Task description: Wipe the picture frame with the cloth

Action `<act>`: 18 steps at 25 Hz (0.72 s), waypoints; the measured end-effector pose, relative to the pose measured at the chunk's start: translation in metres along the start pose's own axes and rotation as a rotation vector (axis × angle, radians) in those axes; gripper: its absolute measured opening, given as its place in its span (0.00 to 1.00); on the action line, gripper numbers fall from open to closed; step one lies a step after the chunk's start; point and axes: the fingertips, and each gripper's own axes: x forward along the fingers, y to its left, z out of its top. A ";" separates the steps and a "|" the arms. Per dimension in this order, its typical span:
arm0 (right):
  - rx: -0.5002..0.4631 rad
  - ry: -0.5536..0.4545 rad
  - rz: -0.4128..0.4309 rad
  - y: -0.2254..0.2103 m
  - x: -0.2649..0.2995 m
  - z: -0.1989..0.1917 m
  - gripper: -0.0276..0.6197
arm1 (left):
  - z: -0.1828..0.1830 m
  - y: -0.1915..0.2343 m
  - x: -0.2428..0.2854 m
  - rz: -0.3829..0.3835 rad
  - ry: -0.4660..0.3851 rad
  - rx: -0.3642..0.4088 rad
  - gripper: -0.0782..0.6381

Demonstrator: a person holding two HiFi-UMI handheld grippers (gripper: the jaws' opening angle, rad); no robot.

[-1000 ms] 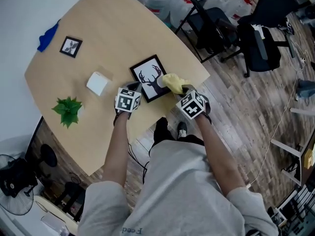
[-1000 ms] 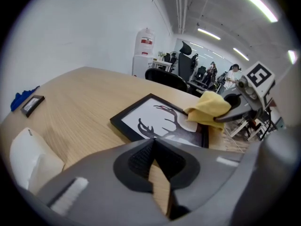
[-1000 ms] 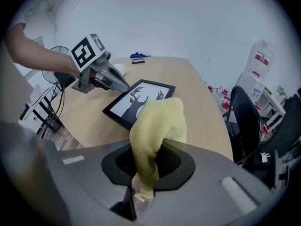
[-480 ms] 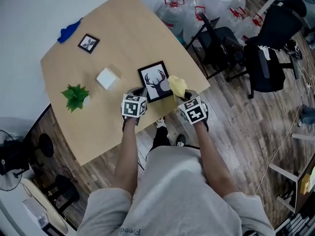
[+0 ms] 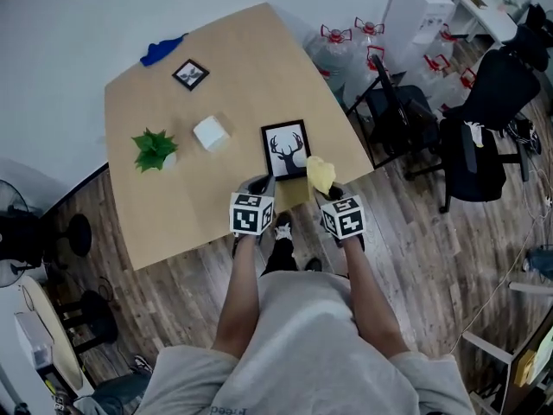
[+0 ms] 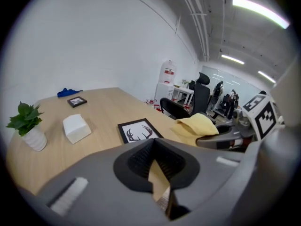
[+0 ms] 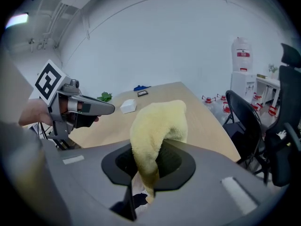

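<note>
A black picture frame [image 5: 286, 150] with a deer print lies flat near the table's near edge, also visible in the left gripper view [image 6: 139, 131]. My right gripper [image 5: 327, 188] is shut on a yellow cloth [image 5: 320, 175], which bulges up out of the jaws [image 7: 157, 126] and hangs just off the frame's near right corner. My left gripper [image 5: 259, 185] hovers at the frame's near left corner, apart from it. Its jaws [image 6: 154, 149] are shut with nothing between them. The right gripper [image 6: 221, 138] and cloth [image 6: 195, 126] show to its right.
A small potted plant [image 5: 154, 149], a white box [image 5: 212, 132], a small framed picture [image 5: 191, 73] and a blue rag [image 5: 162, 49] sit farther back on the wooden table [image 5: 216, 188]. Water bottles [image 5: 346, 50] and black office chairs [image 5: 406, 111] stand at the right.
Both grippers have drawn back toward the table's near edge. The cloth has come off the frame's right side, and the left gripper has left the frame's corner.
</note>
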 end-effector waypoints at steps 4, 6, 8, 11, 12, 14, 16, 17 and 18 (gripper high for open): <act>0.030 -0.037 0.008 0.005 -0.022 -0.010 0.12 | -0.009 -0.013 -0.025 0.025 -0.035 0.006 0.18; 0.042 -0.050 0.004 0.006 -0.032 -0.015 0.12 | -0.013 -0.020 -0.036 0.032 -0.048 0.015 0.18; 0.067 -0.058 -0.007 0.007 -0.041 -0.021 0.12 | -0.018 -0.027 -0.048 0.033 -0.056 0.035 0.18; 0.104 -0.077 -0.002 0.015 -0.053 -0.029 0.12 | -0.030 -0.033 -0.067 0.049 -0.071 0.036 0.18; 0.109 -0.085 0.003 0.017 -0.056 -0.031 0.12 | -0.033 -0.034 -0.072 0.056 -0.079 0.026 0.18; 0.111 -0.095 0.010 0.020 -0.060 -0.032 0.12 | -0.039 -0.038 -0.078 0.068 -0.090 0.018 0.18; 0.110 -0.103 0.017 0.025 -0.066 -0.035 0.12 | -0.048 -0.041 -0.084 0.078 -0.094 0.023 0.18; 0.109 -0.109 0.022 0.029 -0.068 -0.036 0.12 | -0.051 -0.042 -0.088 0.085 -0.095 0.023 0.18; 0.106 -0.115 0.028 0.032 -0.070 -0.035 0.12 | -0.054 -0.041 -0.091 0.093 -0.099 0.019 0.18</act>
